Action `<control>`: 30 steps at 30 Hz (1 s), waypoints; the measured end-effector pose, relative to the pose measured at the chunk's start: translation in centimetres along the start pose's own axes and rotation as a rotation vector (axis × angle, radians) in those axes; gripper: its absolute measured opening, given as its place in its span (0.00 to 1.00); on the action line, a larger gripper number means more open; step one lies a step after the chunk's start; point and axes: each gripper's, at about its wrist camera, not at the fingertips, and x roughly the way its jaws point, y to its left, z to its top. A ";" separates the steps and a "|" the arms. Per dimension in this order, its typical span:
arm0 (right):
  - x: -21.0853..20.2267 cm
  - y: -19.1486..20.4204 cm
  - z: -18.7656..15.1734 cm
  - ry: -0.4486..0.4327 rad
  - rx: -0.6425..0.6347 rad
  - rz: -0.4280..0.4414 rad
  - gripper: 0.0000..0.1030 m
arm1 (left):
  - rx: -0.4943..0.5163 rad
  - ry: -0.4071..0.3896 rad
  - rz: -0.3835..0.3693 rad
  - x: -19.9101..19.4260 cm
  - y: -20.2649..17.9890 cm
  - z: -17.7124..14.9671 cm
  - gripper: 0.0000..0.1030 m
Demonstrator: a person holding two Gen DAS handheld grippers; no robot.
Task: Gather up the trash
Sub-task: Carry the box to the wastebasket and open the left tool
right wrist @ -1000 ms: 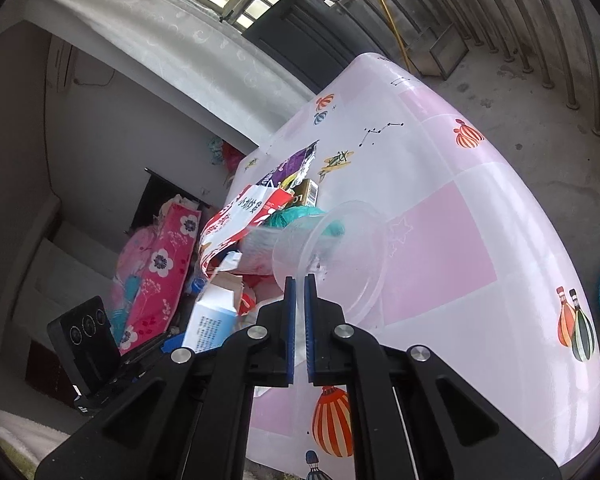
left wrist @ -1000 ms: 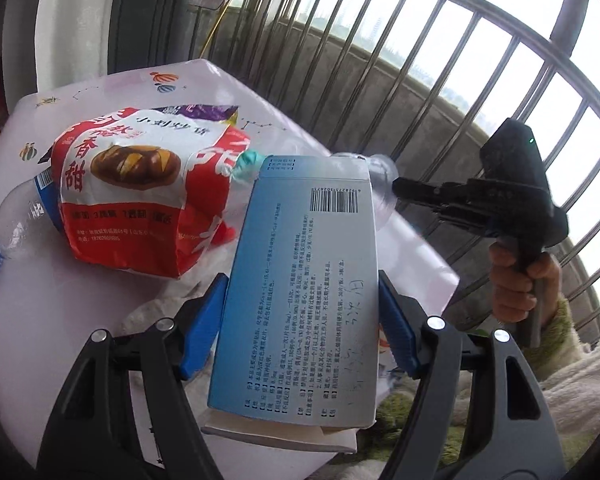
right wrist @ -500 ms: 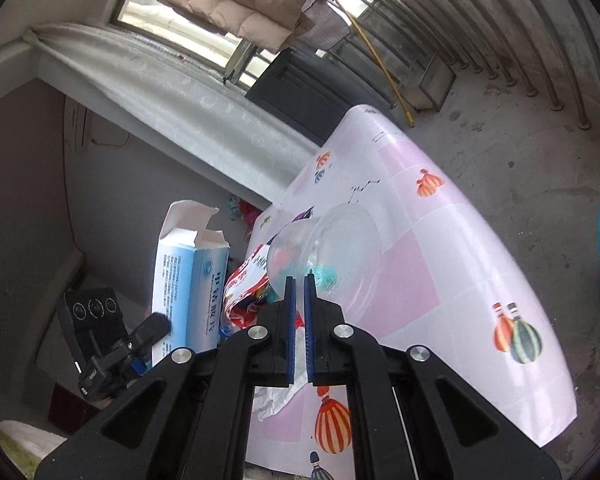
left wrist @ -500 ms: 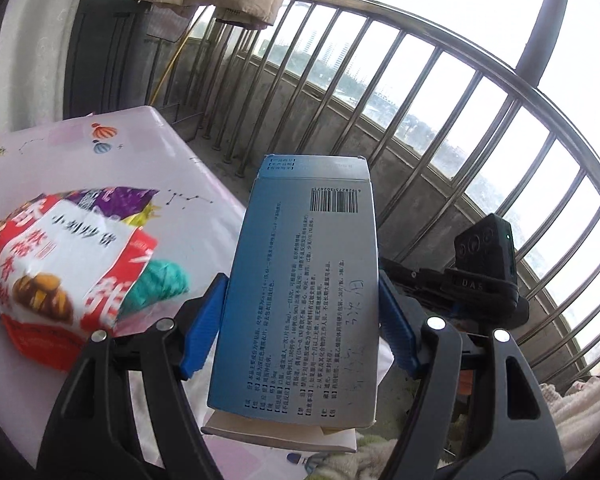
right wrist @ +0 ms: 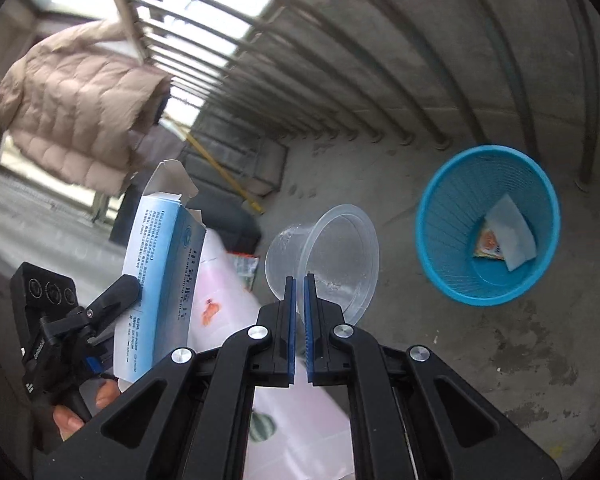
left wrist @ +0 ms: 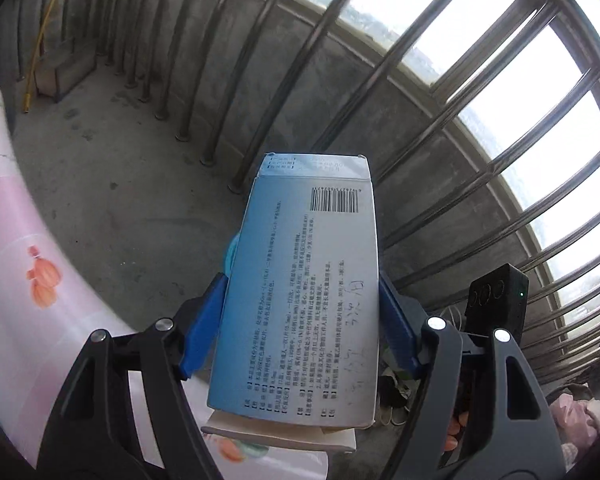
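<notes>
we are carrying two pieces of trash off the tabletop (right wrist: 228, 304) toward the blue basket (right wrist: 440, 264) on the balcony floor. the left claw (left wrist: 300, 320) is standing wide with its blue pads pressing both long sides of the blue carton (left wrist: 304, 288), which is pointing out toward the railing (left wrist: 440, 128). the right claw (right wrist: 299, 292) is pinched nearly flat on the thin rim of the clear plastic cup (right wrist: 332, 252), whose mouth is facing the camera. the basket is sitting apart from the cup, to its right in the right wrist view, with a wrapper and a white scrap already lying in its bottom.

to do this well we are thinking the cup should go first, since its claw is the nearer to the basket: bring it right over the mouth before parting the pads, because so light a cup would likely bounce off the rim. the carton is long (its top flaps are standing open), so we would tip it end-down over the basket. from the left wrist view the basket is probably the bit of blue behind the carton, though we cannot be sure.
</notes>
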 end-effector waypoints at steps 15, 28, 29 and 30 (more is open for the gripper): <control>10.6 -16.3 6.2 0.057 0.279 -0.272 0.25 | 0.036 0.104 0.092 15.8 -2.6 5.3 0.77; 5.5 -4.2 4.2 -0.075 -0.061 -0.364 0.69 | 0.155 -0.293 0.137 -5.9 -3.7 0.0 0.79; 4.7 -1.9 3.6 -0.104 -0.123 -0.376 0.73 | 0.169 -0.324 0.151 -8.0 -3.9 -1.0 0.80; 4.2 0.0 3.0 -0.129 -0.178 -0.386 0.80 | 0.184 -0.363 0.181 -10.6 -4.0 -2.5 0.80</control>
